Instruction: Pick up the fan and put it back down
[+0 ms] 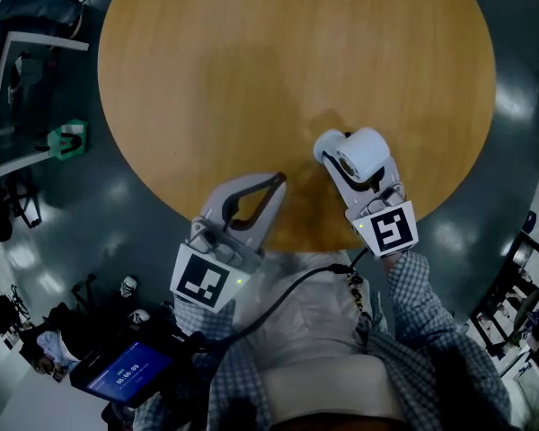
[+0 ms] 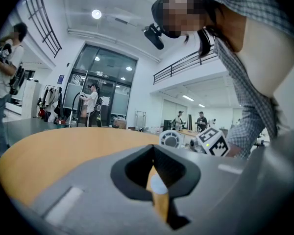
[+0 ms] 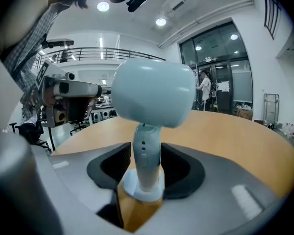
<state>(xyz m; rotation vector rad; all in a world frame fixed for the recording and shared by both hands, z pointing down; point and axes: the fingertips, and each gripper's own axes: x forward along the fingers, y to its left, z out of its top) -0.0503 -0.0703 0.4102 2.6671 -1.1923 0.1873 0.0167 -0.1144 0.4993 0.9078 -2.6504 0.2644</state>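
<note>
Fan (image 3: 152, 92) is being released upright on the surface (image 1: 251, 79) near its edge, stem between the right gripper's (image 3: 146, 164) parted, unpressing jaws; judged best: gripper being drawn straight back, stem not being brushed.

We see the white fan (image 3: 152, 97) upright on the wooden desk (image 3: 235, 136), its stem between our right gripper's (image 3: 146, 155) fingers (image 3: 186, 173). The fingers flank it loosely.

White fan (image 3: 152, 89), tan wooden table (image 1: 251, 61)
</note>
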